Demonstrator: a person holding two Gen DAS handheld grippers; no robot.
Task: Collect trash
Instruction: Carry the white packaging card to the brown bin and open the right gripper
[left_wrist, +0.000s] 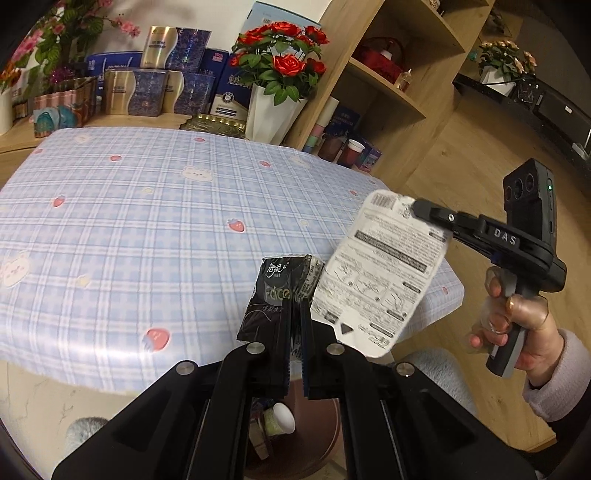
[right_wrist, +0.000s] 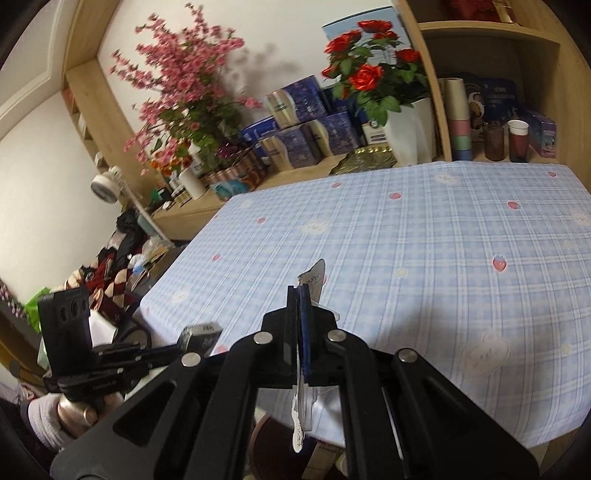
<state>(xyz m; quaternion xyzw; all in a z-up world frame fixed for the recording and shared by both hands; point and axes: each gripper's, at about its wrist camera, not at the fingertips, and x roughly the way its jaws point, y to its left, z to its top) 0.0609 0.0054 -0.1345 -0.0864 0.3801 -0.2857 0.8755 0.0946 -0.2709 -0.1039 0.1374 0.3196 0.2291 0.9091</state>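
My left gripper (left_wrist: 295, 308) is shut on a crumpled black tissue packet (left_wrist: 277, 291), held over the near edge of the table. To its right, my right gripper (left_wrist: 421, 210) is shut on the top of a white printed packaging card (left_wrist: 384, 273), which hangs down beside the packet. In the right wrist view the card (right_wrist: 316, 275) shows edge-on between the shut fingers of the right gripper (right_wrist: 300, 291). The left gripper (right_wrist: 184, 341) with the black packet (right_wrist: 203, 332) sits at the lower left. Below the left gripper a dark round bin (left_wrist: 325, 424) holds a paper cup (left_wrist: 282, 421) and other scraps.
The table (left_wrist: 147, 206) has a blue plaid cloth with strawberry prints. Behind it stand a white vase of red roses (left_wrist: 273, 110), blue and gold boxes (left_wrist: 177, 85) and wooden shelves (left_wrist: 388, 81) with cups (left_wrist: 354, 151). Clutter (right_wrist: 122, 266) is piled left of the table.
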